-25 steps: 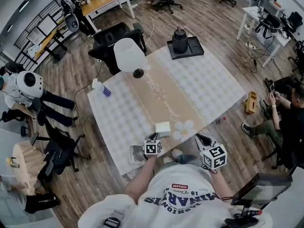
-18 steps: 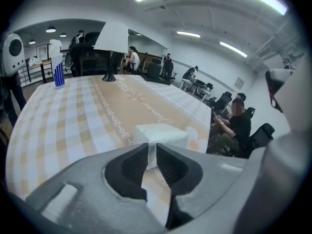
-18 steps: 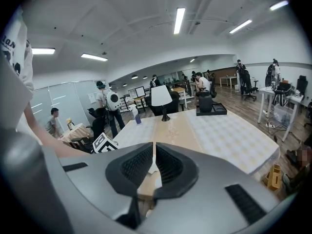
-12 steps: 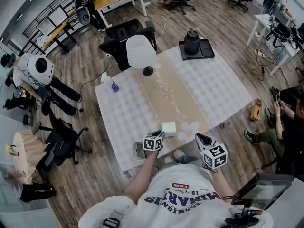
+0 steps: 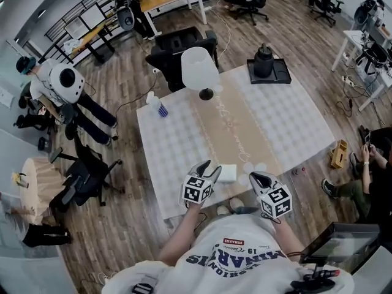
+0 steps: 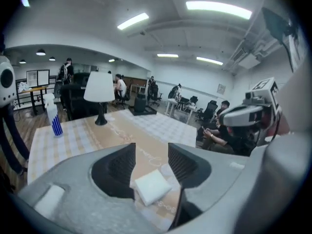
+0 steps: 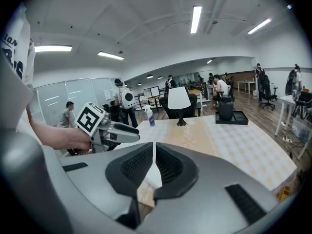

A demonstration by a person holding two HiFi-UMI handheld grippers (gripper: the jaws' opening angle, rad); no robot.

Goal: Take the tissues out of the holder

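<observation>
Tissues (image 5: 228, 173) lie on counter (image 5: 184, 146) betw. the tongs, so w/ left tongs (image 5: 207, 166) just opening, empty, above them & right tongs (image 5: 253, 177) clenched on nothing, best pull left straight back, jaws wide, so they aren't dragged.

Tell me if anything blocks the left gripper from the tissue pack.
Nothing visible does. The left gripper, its jaws just opening and empty, has the tissue pack in line beyond them on the table.

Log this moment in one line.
left gripper: jaws just opened, empty | right gripper: shut | tissues: on table, between grippers
</observation>
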